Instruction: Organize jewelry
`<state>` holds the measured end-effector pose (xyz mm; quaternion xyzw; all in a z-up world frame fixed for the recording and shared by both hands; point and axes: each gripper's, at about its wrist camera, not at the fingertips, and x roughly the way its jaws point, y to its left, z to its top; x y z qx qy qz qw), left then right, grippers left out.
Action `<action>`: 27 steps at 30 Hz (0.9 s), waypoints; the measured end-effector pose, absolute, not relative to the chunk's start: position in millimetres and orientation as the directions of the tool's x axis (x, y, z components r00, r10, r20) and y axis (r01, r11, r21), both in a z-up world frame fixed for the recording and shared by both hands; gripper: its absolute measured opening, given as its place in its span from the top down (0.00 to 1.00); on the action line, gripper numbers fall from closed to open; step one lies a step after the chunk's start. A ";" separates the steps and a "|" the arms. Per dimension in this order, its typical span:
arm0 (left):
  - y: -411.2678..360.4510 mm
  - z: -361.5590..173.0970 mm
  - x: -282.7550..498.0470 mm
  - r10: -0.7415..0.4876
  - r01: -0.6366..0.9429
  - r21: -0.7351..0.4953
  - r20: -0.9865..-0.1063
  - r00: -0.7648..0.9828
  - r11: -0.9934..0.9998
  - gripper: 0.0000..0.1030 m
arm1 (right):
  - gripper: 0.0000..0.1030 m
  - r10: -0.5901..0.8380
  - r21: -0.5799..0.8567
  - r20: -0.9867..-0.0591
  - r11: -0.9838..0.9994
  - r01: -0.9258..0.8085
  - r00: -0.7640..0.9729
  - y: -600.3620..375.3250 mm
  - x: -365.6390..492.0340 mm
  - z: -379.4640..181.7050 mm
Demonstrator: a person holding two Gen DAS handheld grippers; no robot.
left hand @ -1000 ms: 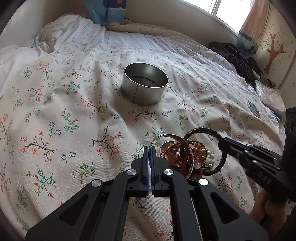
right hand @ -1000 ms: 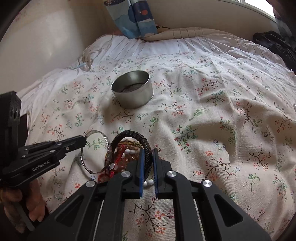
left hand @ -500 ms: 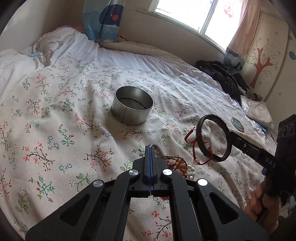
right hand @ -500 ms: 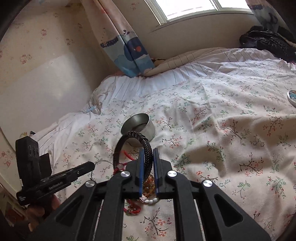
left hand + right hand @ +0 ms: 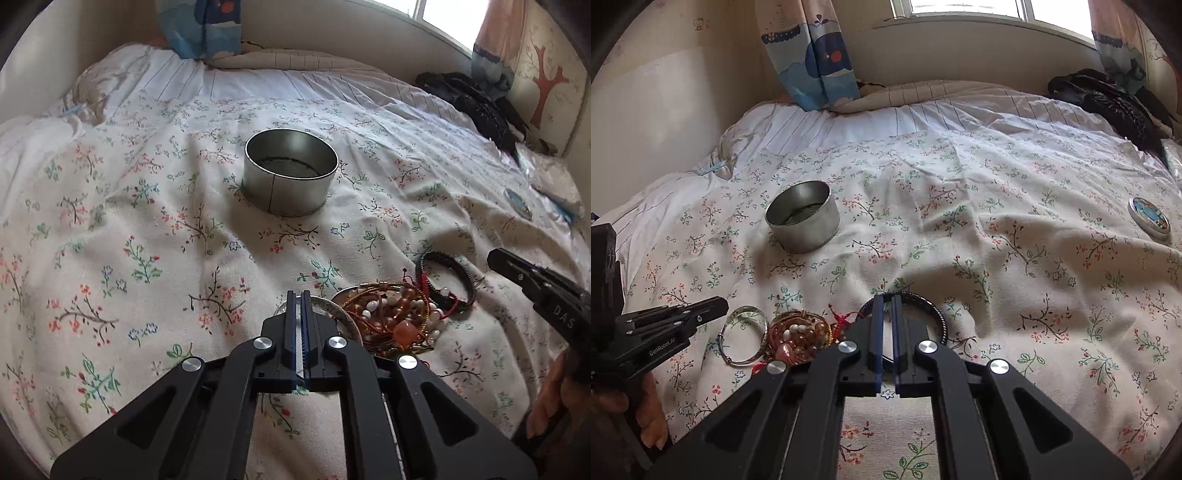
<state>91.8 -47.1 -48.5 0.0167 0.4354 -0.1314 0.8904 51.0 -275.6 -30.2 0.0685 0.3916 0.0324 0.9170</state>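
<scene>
A round metal tin stands open on the floral bedspread; it also shows in the right wrist view. A pile of beaded bracelets lies near me, with a silver bangle at its left and a black braided bracelet with red cord at its right. My left gripper is shut, over the bangle's edge, gripping nothing I can see. My right gripper has its jaws slightly parted over the black bracelet, which lies on the bed.
A small round lid with a blue picture lies at the right of the bed. A black jacket is heaped at the far right. A curtain and pillow are at the head.
The black bracelet, held up in my right gripper half a second ago, now lies on the bed beside the pile. Both grippers have come down lower.
</scene>
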 end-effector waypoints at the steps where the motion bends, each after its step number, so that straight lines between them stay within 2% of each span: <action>1: -51.2 -50.8 94.5 -0.188 0.254 -0.040 -0.784 0.592 0.966 0.93 | 0.50 0.102 0.151 -0.719 0.988 0.011 0.687 -279.0 53.8 -32.6; 2: -55.1 -54.9 97.2 -0.167 0.264 -0.009 -0.793 0.586 0.965 0.86 | 0.46 0.108 0.160 -0.721 0.987 0.013 0.684 -281.8 56.9 -34.4; 3: -57.4 -57.9 99.7 -0.159 0.273 0.004 -0.803 0.574 0.962 0.78 | 0.46 0.105 0.159 -0.728 0.987 0.017 0.677 -283.9 60.6 -37.1; 6: -60.1 -65.7 102.7 -0.096 0.255 0.062 -0.820 0.565 0.965 0.66 | 0.46 0.097 0.151 -0.794 0.988 0.040 0.600 -291.1 76.8 -57.9; 7: -59.0 -68.4 105.5 -0.084 0.245 0.066 -0.829 0.553 0.967 0.65 | 0.47 0.101 0.149 -0.822 0.988 0.041 0.560 -292.5 83.1 -67.9; 8: -57.2 -72.0 108.3 -0.082 0.238 0.057 -0.841 0.535 0.970 0.66 | 0.57 0.096 0.136 -0.846 0.990 0.037 0.524 -292.0 88.2 -76.7; 9: -55.5 -76.2 111.2 -0.081 0.234 0.048 -0.854 0.514 0.971 0.67 | 0.73 0.075 0.109 -0.857 0.993 0.036 0.510 -291.7 90.9 -80.9; 10: -55.1 -79.2 112.7 -0.076 0.233 0.050 -0.862 0.501 0.971 0.73 | 0.79 0.063 0.091 -0.853 0.995 0.030 0.518 -291.3 90.7 -79.2; 11: -56.2 -79.5 111.9 -0.065 0.234 0.063 -0.862 0.503 0.970 0.85 | 0.89 0.057 0.083 -0.845 0.996 0.025 0.532 -290.9 88.5 -76.3; 12: -56.8 -77.4 110.1 -0.065 0.241 0.070 -0.857 0.511 0.968 0.91 | 0.90 0.054 0.078 -0.834 0.997 0.021 0.549 -290.2 84.9 -72.6; 14: -56.5 -70.9 105.5 -0.077 0.244 0.069 -0.838 0.540 0.967 0.95 | 0.90 0.020 0.031 -0.800 0.999 0.007 0.600 -283.6 76.4 -60.5; 17: -51.8 -56.9 97.7 -0.114 0.241 0.040 -0.797 0.592 0.970 0.96 | 0.90 -0.016 -0.042 -0.723 0.999 -0.022 0.690 -270.6 60.8 -38.8; 19: -47.5 -42.4 88.7 -0.166 0.250 0.000 -0.747 0.644 0.968 0.96 | 0.90 -0.003 -0.058 -0.643 0.997 -0.045 0.766 -264.0 45.1 -20.2; 21: -42.3 -27.5 79.3 -0.233 0.268 -0.057 -0.687 0.688 0.962 0.96 | 0.90 0.054 -0.063 -0.496 0.993 -0.098 0.866 -254.7 17.5 7.2; 22: -40.1 -22.2 75.3 -0.253 0.273 -0.076 -0.663 0.705 0.959 0.96 | 0.90 0.054 -0.102 -0.452 0.989 -0.112 0.890 -246.2 6.9 14.6; 24: -38.9 -19.8 76.0 -0.258 0.268 -0.087 -0.657 0.708 0.959 0.96 | 0.91 0.038 -0.169 -0.473 0.977 -0.133 0.880 -230.2 3.0 10.5; 27: -38.2 -19.6 80.6 -0.266 0.263 -0.108 -0.665 0.698 0.959 0.96 | 0.91 0.032 -0.159 -0.482 0.980 -0.124 0.875 -230.9 9.1 11.0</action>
